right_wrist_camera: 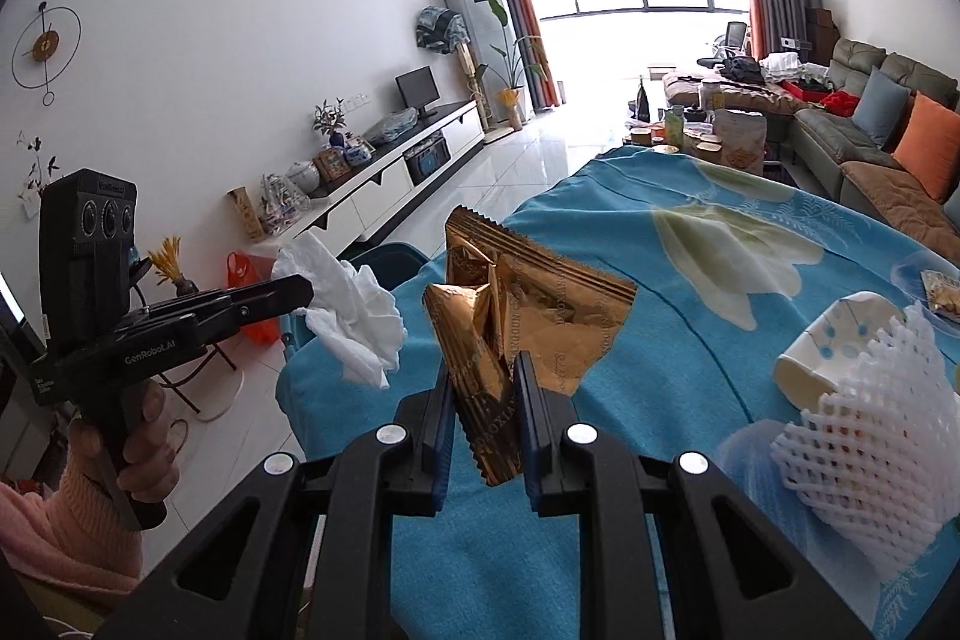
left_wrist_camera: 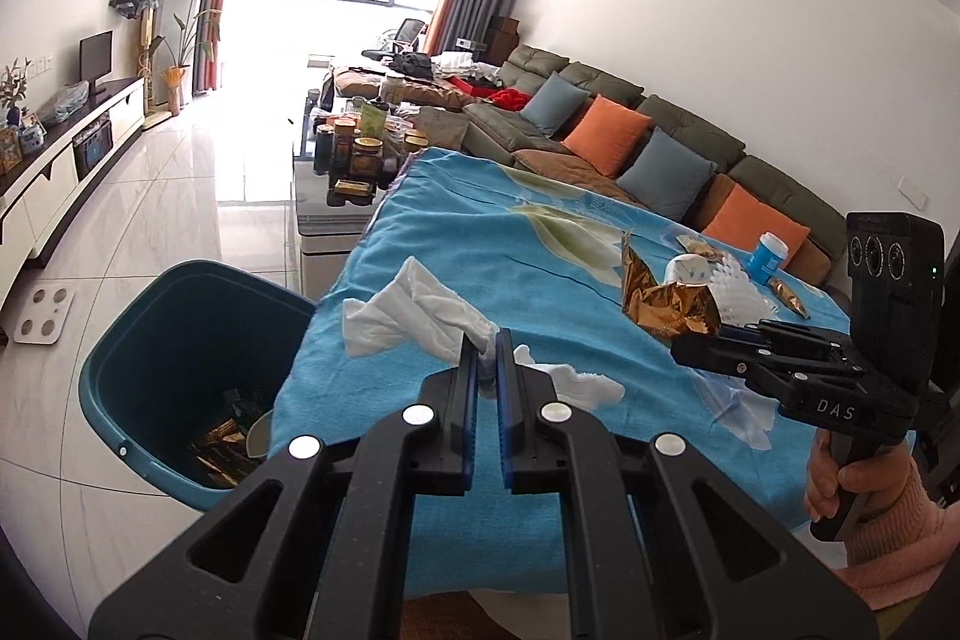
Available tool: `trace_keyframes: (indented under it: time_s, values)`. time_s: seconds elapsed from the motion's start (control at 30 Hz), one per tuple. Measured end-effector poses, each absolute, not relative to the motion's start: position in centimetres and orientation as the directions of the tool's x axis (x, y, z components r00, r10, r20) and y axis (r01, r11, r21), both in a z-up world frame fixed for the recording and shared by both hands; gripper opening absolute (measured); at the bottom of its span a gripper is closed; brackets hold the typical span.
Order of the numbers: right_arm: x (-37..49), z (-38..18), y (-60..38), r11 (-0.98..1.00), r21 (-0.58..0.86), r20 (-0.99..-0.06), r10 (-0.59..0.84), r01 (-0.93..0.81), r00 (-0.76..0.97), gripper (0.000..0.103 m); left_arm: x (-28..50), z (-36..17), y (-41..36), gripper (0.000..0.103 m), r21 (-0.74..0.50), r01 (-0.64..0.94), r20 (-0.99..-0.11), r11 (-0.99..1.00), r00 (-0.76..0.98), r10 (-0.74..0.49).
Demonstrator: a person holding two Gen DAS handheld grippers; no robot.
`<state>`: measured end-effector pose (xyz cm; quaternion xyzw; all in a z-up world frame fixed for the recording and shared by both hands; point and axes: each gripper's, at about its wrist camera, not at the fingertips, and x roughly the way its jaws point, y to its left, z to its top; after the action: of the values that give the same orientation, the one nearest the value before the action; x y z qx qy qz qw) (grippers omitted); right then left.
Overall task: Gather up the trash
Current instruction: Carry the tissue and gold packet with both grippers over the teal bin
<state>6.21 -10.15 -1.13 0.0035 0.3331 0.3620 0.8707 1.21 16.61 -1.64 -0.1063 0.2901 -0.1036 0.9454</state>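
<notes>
L gripper jaws clamped on crumpled white tissue, frame centre, beside teal plastic bin lower left. R gripper jaws clamped on gold foil wrapper, mid-frame, above blue floral cloth.

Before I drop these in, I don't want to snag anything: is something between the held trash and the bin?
Nothing visible. The left hand-held gripper holds the tissue near the table edge beside the open bin. The right hand-held gripper holds the gold wrapper farther away over bare blue cloth.
</notes>
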Motion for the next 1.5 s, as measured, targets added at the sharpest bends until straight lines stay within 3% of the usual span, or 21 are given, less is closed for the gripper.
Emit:
trace_keyframes:
  time_s: [1.5]
  values:
    - [11.5,-2.8,7.6,0.531,0.275,-0.669,0.705,-0.802,0.238,0.018,2.2,-5.0,30.0,0.006,-0.212,-0.218,-0.611,0.953,0.790,0.045]
